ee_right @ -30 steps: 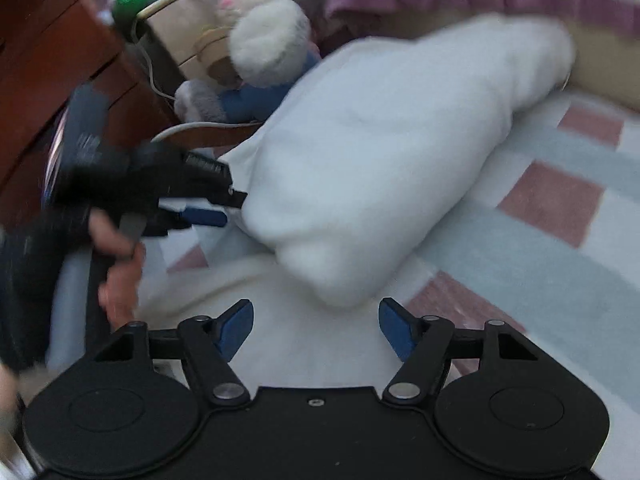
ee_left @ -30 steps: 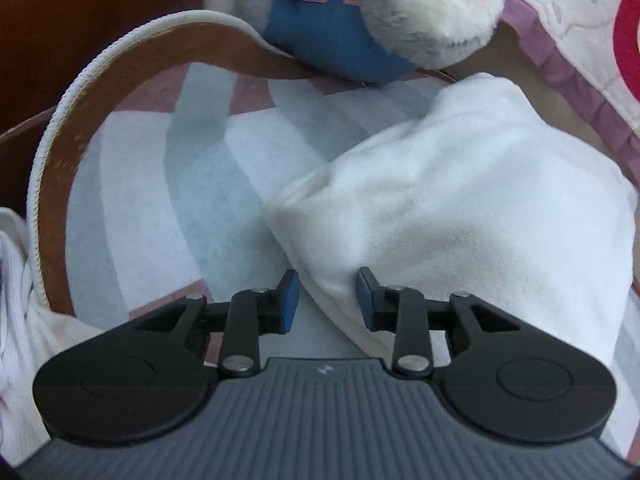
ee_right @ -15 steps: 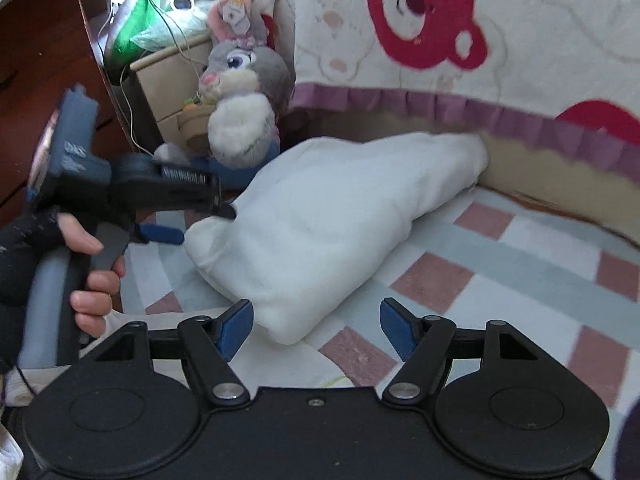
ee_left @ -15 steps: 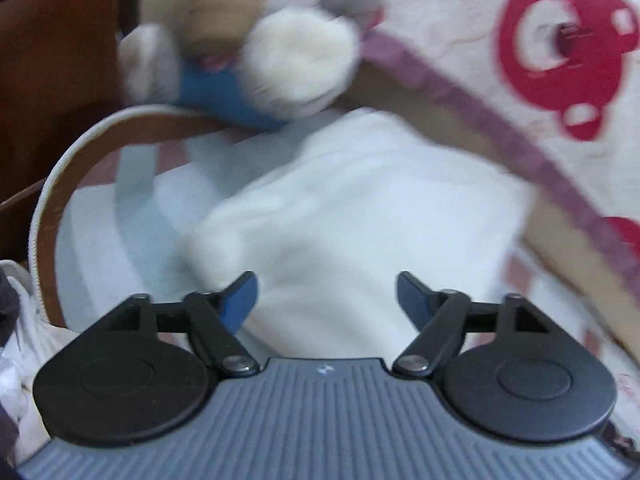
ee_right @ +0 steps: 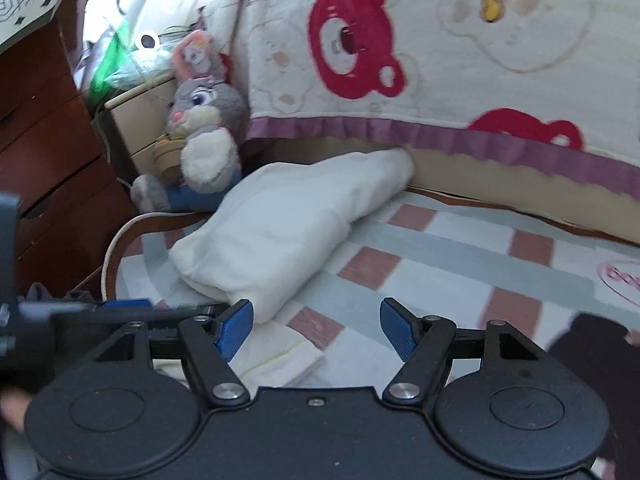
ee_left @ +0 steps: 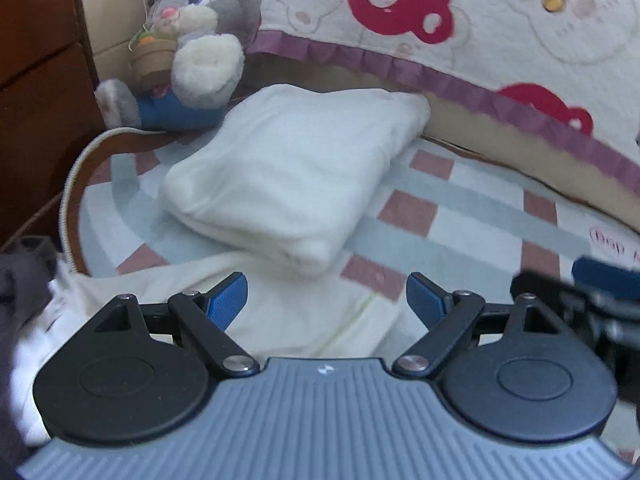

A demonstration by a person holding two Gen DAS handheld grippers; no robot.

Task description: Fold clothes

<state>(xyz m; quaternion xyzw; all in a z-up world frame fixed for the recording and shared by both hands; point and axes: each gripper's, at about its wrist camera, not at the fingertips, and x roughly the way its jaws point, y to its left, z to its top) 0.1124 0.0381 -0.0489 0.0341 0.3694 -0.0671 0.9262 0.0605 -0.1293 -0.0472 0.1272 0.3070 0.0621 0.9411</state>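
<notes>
A bed covered by a checked sheet of pale blue, white and dusty pink squares [ee_left: 460, 216] fills both wrist views. A thick, fleecy white garment, folded into a soft rectangular bundle [ee_left: 288, 176], is seen lying on this sheet, and every other place is given from it. Behind the bundle and to its right, a cream quilted blanket printed with red bear faces and edged with a purple frill [ee_left: 460, 20] is draped over a tan padded edge. To the left of the bundle, dark reddish-brown wooden drawers [ee_right: 44, 152] are seen. Behind the bundle's far left corner, a grey and white plush rabbit with blue legs, holding a small brown pot [ee_left: 192, 52], is propped upright, just beside the bundle. In front of the bundle, touching its near edge, a thinner cream-white garment with a faint yellow-green seam [ee_left: 296, 316] is spread flat on the sheet. Nearest the camera, in front of the bundle and above the thin garment, the left gripper [ee_left: 326, 300] is held with its blue-padded jaws spread wide and opening; nothing is pinched between them. The right gripper [ee_right: 316, 322] is held just in front of the bundle's near corner, its jaws likewise spread apart and empty. The two grippers are seen close beside each other.
</notes>
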